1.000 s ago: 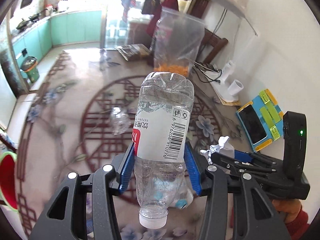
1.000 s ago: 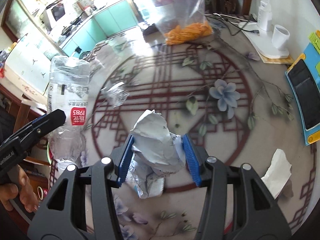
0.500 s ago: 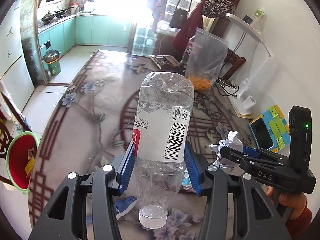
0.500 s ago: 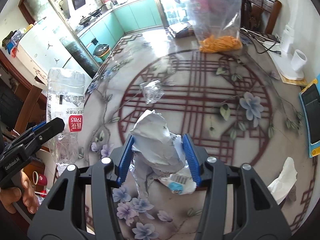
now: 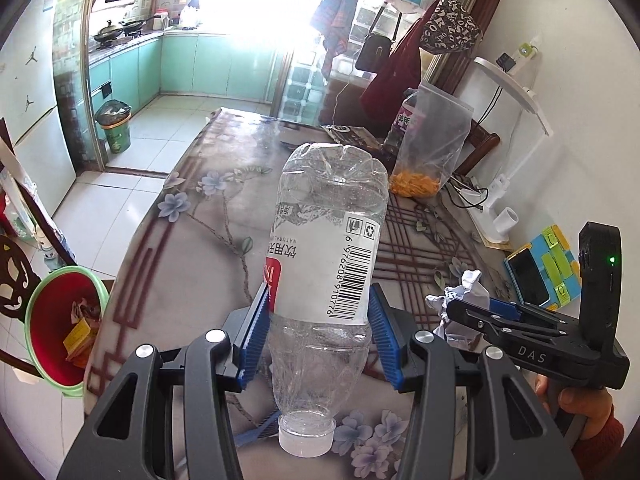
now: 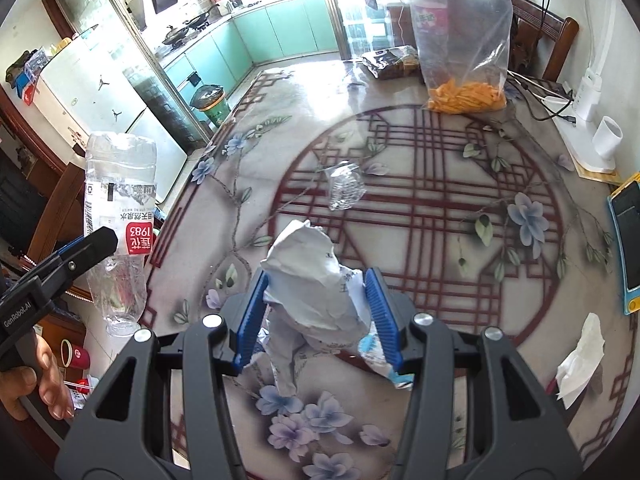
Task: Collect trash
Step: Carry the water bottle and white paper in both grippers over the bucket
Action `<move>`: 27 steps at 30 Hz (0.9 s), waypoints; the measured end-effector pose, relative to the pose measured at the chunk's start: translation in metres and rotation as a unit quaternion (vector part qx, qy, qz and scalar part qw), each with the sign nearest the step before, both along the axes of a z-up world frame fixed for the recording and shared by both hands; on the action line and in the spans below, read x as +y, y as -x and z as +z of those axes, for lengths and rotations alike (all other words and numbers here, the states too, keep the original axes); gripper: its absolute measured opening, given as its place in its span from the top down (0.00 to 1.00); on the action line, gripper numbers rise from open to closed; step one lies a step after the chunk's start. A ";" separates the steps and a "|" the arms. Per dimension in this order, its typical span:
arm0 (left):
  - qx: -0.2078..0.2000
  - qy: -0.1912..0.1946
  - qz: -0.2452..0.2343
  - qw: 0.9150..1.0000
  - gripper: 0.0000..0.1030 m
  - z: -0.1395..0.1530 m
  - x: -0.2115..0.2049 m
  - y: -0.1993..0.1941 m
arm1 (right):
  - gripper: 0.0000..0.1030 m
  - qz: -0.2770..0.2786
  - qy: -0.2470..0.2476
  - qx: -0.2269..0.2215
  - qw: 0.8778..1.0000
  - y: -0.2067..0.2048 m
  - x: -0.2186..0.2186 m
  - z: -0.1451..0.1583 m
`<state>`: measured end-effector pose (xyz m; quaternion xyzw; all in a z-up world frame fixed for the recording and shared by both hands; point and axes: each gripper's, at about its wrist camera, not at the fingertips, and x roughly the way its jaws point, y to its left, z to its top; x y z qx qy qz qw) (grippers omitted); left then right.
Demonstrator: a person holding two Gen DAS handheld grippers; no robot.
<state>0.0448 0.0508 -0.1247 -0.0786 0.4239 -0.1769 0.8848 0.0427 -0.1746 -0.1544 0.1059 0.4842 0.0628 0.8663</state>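
Your left gripper [image 5: 318,340] pinches a clear, crinkled plastic bottle [image 5: 326,276] at the lower edge of its label, blue ribbed pads pressed into both sides. The bottle's long axis runs nearly upright, tilted slightly, with the white cap [image 5: 306,442] pointing down toward you and the dimpled base up. It hangs above the near edge of the glossy table [image 5: 224,216], printed with flowers and red lattice.

Your right gripper [image 6: 316,316] clamps a crumpled wad of white paper [image 6: 316,280], creased and faceted, with a twisted tail hanging below the pads. A scrap of clear, wrinkled plastic [image 6: 344,190] lies on the table ahead, and a soft white tissue [image 6: 580,360] near the right edge.

Since a second ago both grippers have lifted and pulled back from the table, so more floor now shows at your left. There, the round red bin [image 5: 60,320] with its green rim sits beside the table, fuller in view than before.
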 end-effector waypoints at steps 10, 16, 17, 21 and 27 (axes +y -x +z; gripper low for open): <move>0.004 0.006 -0.011 1.000 0.56 -0.003 0.055 -0.012 | 0.53 -0.011 0.005 0.003 1.000 -0.004 0.054 0.003; 0.003 0.008 -0.014 1.000 0.56 -0.005 0.087 -0.020 | 0.53 -0.013 0.005 0.000 1.000 -0.008 0.091 0.005; 0.004 0.009 -0.014 1.000 0.56 -0.005 0.093 -0.022 | 0.53 -0.014 0.005 0.000 1.000 -0.008 0.096 0.005; 0.006 0.011 -0.014 1.000 0.56 -0.008 0.112 -0.027 | 0.53 -0.014 0.004 -0.001 1.000 -0.011 0.119 0.006; 0.013 0.014 -0.006 1.000 0.56 -0.017 0.143 -0.037 | 0.53 -0.004 -0.001 0.000 1.000 -0.018 0.151 0.006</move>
